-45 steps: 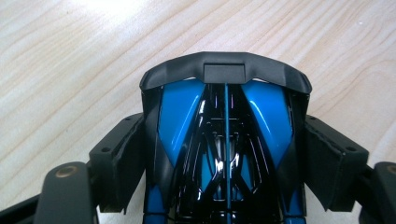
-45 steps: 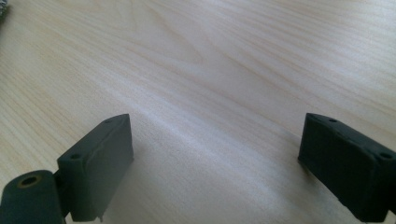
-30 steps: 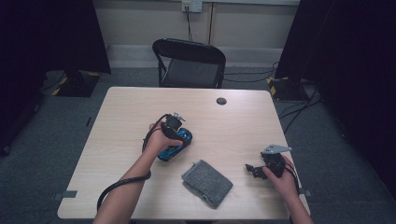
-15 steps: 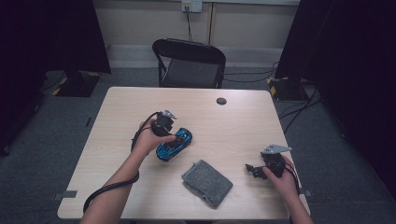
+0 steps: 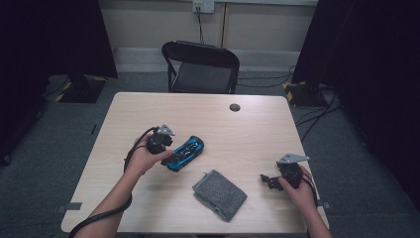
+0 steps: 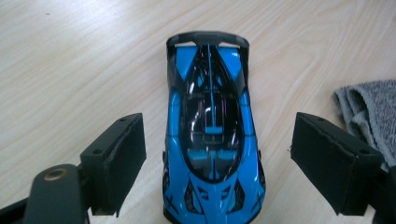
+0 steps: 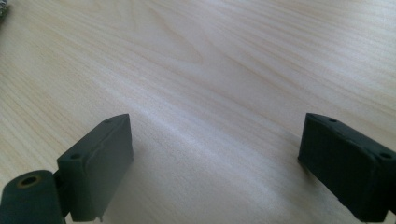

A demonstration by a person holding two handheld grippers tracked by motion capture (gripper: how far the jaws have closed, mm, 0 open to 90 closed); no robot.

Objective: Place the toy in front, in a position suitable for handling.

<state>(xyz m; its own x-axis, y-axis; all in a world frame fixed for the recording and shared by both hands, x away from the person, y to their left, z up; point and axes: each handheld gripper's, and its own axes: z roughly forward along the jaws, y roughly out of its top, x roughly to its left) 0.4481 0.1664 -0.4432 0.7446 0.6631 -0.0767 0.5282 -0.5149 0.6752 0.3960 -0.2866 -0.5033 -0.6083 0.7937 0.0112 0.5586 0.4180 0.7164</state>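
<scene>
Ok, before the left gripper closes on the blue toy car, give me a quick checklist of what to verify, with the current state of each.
1. Left gripper open: ok, both pads stand apart.
2. Blue toy car between the pads: ok, its near end sits in the gap, gaps on both sides.
3. Car lined up with the gripper: ok, lengthwise down the middle.
4. Grey cloth out of the way: ok, beside the car, apart from it.
5. Right gripper out of the way: ok, open over bare table.
6. Pads low enough to catch the car's sides: cannot tell.
</scene>
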